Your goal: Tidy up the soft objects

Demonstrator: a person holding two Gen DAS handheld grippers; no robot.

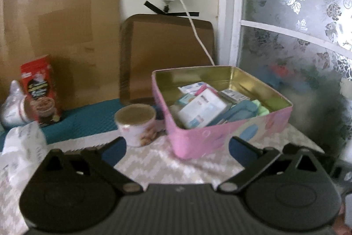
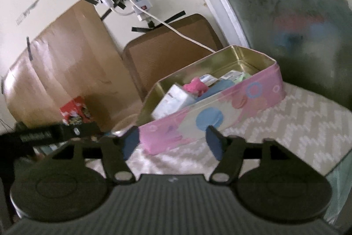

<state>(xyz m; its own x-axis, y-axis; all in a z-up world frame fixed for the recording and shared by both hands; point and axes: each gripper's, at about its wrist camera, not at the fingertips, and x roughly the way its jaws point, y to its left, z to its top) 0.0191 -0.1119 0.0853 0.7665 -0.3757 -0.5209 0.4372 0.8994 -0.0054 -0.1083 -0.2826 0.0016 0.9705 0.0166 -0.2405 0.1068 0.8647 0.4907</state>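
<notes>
Pink tin (image 1: 222, 136) already holds packets and a pink soft item (image 2: 195, 86); both hand-held grippers, left (image 1: 177, 148) and right (image 2: 172, 142), are spread apart, holding nothing.

Left tongs (image 1: 177, 150): jaws spread wide, blue pads at 9 and 3 o'clock of the gap, nothing held between them. Right tongs (image 2: 172, 142): jaws likewise parted, blue pads facing each other, gap unoccupied. Right tongs sit rolled slightly, the view tilted. Both point forward, toward 12 o'clock.

The white plastic bag (image 1: 19, 155) is cut off by the left edge.
</notes>
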